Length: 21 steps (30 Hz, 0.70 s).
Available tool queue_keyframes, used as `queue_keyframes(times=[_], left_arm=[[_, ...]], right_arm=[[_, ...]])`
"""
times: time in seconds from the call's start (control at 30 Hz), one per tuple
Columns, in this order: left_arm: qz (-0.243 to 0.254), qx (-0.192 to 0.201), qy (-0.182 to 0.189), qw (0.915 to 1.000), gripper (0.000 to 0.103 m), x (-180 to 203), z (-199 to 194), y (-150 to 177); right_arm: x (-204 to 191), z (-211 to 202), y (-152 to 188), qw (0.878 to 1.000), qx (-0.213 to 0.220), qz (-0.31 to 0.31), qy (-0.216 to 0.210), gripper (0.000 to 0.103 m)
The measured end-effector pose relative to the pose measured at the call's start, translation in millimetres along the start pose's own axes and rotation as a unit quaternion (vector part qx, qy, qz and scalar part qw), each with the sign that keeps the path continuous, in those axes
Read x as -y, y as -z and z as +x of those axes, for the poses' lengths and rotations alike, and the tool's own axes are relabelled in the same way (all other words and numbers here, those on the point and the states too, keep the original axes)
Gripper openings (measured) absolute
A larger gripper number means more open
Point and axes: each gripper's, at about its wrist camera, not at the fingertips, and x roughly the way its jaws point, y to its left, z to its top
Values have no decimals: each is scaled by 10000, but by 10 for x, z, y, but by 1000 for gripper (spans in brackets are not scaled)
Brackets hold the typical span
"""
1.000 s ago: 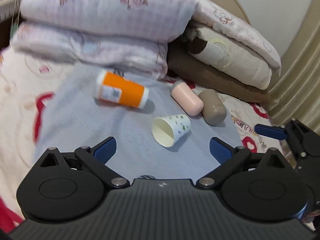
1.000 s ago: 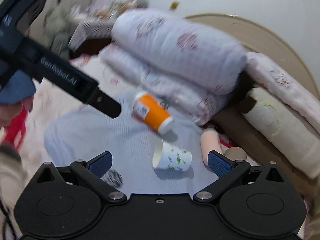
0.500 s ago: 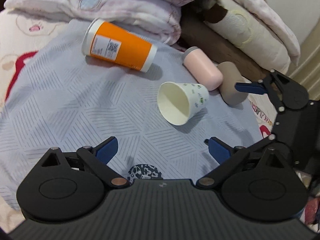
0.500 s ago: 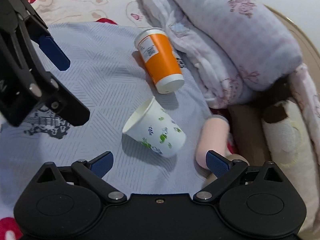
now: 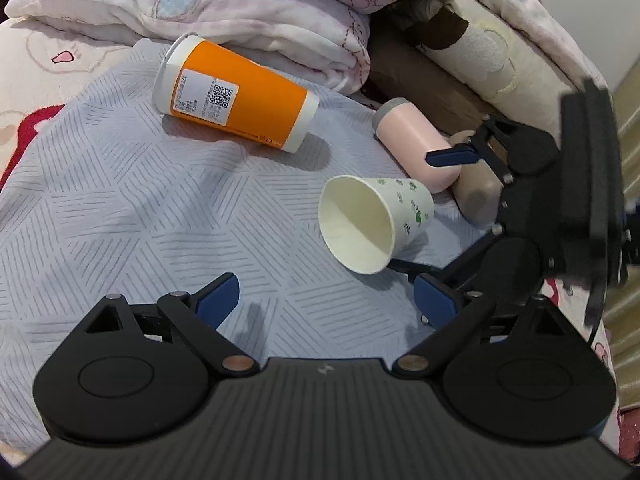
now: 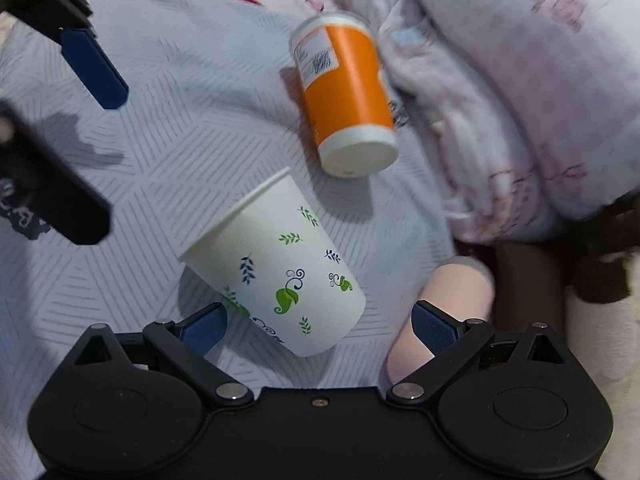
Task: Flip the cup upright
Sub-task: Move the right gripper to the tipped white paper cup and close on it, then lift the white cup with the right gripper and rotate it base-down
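Note:
A white paper cup with green leaf prints (image 5: 376, 222) lies on its side on a pale blue cloth (image 5: 120, 208), its mouth toward the left gripper. In the right wrist view the cup (image 6: 280, 268) lies just ahead of and between the fingers of my right gripper (image 6: 318, 326), which is open; its base end is nearest. My left gripper (image 5: 326, 300) is open and empty, a little short of the cup's mouth. The right gripper (image 5: 436, 216) also shows in the left wrist view, at the cup's right, its fingers either side of the base.
An orange cup with a white label (image 5: 236, 94) lies on its side behind. A pink bottle (image 5: 416, 148) and a tan bottle (image 5: 478, 196) lie to the right. Folded quilts (image 5: 240, 12) and a brown pillow (image 5: 416, 80) bound the back.
Both grippers have moved closer to the white cup. The right gripper has come down so its open fingers now flank the cup's base end.

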Motion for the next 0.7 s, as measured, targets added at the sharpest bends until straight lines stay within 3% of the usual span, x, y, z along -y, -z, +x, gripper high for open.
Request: queue_keyframes(times=[0.13, 0.23, 0.33, 0.4, 0.57, 0.7], left_arm=[[37, -18, 145, 9999, 95, -79, -17, 12], [-16, 25, 214, 9998, 95, -147, -38, -1], [104, 98, 224, 9996, 95, -130, -86, -8], [192, 130, 187, 9996, 95, -98, -117, -9], [-137, 88, 431, 9989, 95, -158, -188, 14], [-164, 153, 311, 9993, 95, -216, -235, 62]], right_arm=[[85, 61, -52, 9991, 11, 33, -423, 98], [129, 103, -83, 9981, 17, 267, -551, 85], [155, 84, -76, 9951, 133, 597, -781, 81], [111, 66, -58, 9949, 162, 615, -786, 70], [98, 30, -12, 9898, 190, 1149, -826, 71], [67, -13, 17, 9825, 237, 1593, -937, 70]])
